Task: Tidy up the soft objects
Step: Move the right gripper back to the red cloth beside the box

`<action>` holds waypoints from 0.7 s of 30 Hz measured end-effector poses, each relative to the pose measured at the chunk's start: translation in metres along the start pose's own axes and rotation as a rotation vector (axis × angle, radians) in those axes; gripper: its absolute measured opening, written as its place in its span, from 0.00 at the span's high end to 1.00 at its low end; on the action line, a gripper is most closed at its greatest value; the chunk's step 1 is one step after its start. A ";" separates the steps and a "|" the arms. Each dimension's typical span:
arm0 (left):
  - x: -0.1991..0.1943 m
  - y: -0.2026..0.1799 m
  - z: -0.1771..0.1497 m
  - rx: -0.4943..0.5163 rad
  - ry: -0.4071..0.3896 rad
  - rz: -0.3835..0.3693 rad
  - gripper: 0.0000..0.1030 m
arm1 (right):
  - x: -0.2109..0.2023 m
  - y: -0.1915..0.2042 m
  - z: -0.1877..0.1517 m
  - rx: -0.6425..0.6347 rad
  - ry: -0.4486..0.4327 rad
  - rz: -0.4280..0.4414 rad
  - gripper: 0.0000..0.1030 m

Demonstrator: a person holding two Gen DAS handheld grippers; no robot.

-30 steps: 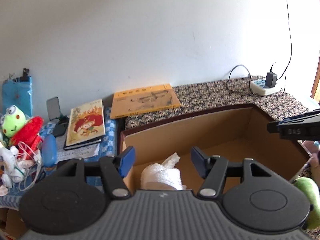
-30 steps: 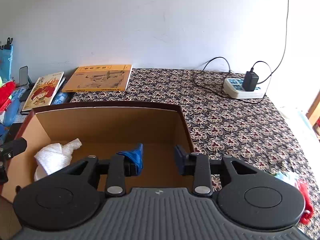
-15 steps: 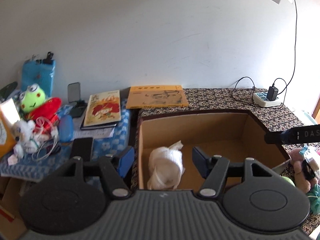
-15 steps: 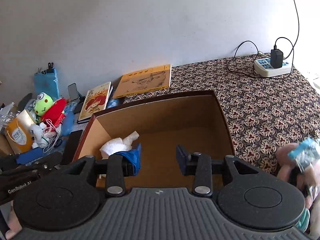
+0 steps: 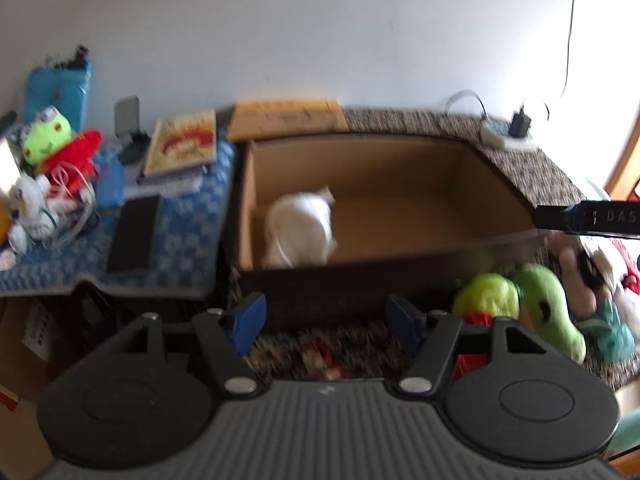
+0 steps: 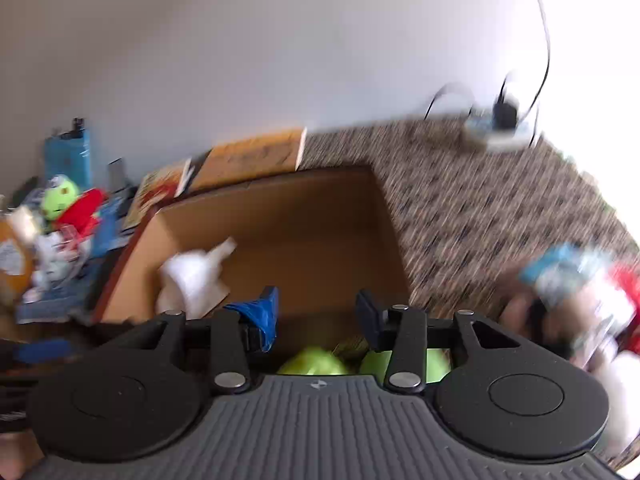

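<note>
— Left tongs [image 5: 326,322]?
— Spread wide and opening a little more, nothing between the blue pads [image 5: 249,316]. Pointed down at the near wall of the cardboard box [image 5: 400,168], just ahead.

— Inside the box?
— One white soft bundle [image 5: 301,226], lying on the floor of the box toward its left wall, ahead of the left tongs and slightly left of their midline. Otherwise bare cardboard.

— Right tongs [image 6: 316,314]?
— Parted too, and opening. Nothing pinched — only the box interior visible through the gap. A bit of loose blue covering hanging off the left pad [image 6: 262,316]. Same white bundle ahead and to the left in that view [image 6: 192,280], blurred.

— Other soft things?
— Green plush toys [image 5: 520,300] on the patterned surface [image 5: 520,164], outside the box, just right of the left tongs and directly beneath the right ones. Further right, a heap of blurred plush [image 6: 576,292] in pink, teal and red; too smeared to tell apart.

— Left of the tongs?
— A blue chequered cloth [image 5: 188,240] carrying a dark phone [image 5: 134,234], books [image 5: 182,146], a green frog plush with red body [image 5: 52,144] and tangled white cables. Well apart from the box.

— Far end?
— A power strip [image 5: 506,140] with a plugged charger, by the wall.
</note>
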State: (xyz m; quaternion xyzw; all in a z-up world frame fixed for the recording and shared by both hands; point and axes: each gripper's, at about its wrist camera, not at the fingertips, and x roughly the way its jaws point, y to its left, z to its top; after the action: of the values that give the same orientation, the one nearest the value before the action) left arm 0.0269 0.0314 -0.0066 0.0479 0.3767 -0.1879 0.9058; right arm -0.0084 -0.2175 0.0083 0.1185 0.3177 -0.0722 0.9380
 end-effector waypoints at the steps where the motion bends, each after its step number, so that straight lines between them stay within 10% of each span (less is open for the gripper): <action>1: 0.002 0.001 -0.004 -0.005 0.013 -0.005 0.33 | 0.000 -0.003 -0.004 0.022 0.023 0.026 0.73; 21: 0.015 -0.022 -0.034 -0.007 0.102 -0.306 0.26 | 0.000 -0.013 -0.053 0.209 0.220 0.305 0.75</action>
State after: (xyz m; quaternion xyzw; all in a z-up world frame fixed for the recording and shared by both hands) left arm 0.0056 0.0143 -0.0405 -0.0036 0.4257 -0.3197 0.8465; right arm -0.0416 -0.2157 -0.0352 0.2691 0.3875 0.0516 0.8802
